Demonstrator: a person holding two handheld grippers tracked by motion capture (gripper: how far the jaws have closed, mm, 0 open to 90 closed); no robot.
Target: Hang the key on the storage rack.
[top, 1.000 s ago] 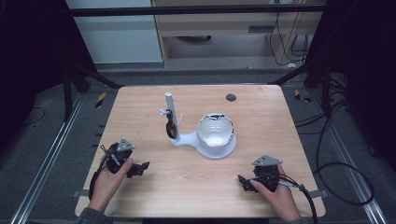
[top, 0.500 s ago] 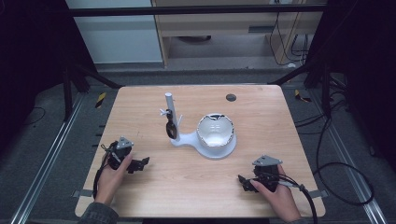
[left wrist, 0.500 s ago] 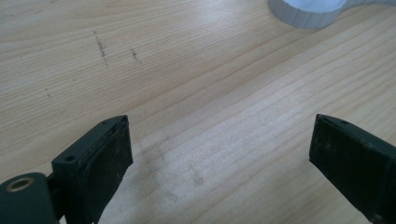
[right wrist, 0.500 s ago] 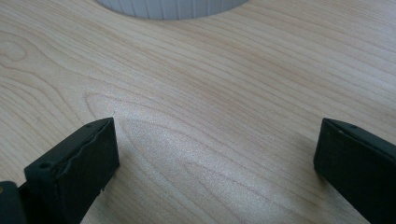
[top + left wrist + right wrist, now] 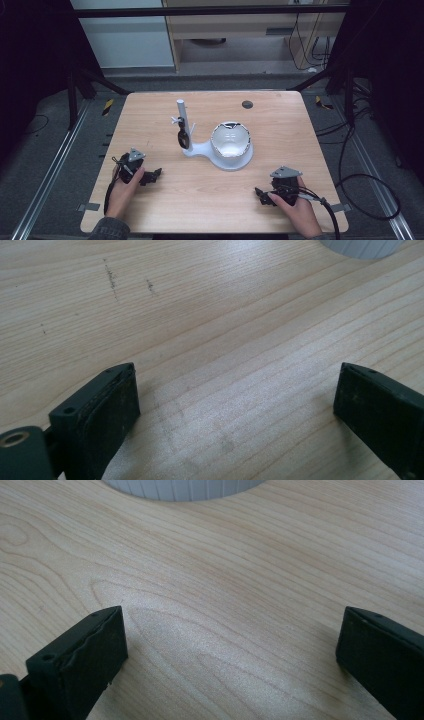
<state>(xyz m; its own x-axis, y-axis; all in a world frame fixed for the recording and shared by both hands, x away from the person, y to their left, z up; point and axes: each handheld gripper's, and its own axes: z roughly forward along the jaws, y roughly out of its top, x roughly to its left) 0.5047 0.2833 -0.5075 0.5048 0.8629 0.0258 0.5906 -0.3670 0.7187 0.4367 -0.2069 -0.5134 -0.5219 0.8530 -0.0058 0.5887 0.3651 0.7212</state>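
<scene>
**Left tool edges back while the white stand waits untouched**

Across the last second the left tool [image 5: 150, 176] has slid a little toward the near-left edge of the pale wooden surface [image 5: 165, 105], the hand drawing it back, while the right tool [image 5: 261, 194] lies just where it was at the near-right. Nothing else has shifted. I judge this a settling or starting pose: no reach has begun, and the work on the stand is not yet under way.

Both tools are spread wide with nothing between their jaws; each gripper view looks along bare wood grain, with a sliver of ribbed white rim at the top edge [image 5: 180, 487].

The thing nearest them is the white plastic stand [image 5: 200, 149] at the middle of the surface, well apart from both tools. Its flat base joins a round white bowl [image 5: 230, 141], whose inside looks glossy, to an upright white post [image 5: 181, 117]. A small dark looped object [image 5: 183, 137] hangs low on the post; what it is I cannot tell. A small dark disc [image 5: 247, 104] lies near the far edge.
</scene>
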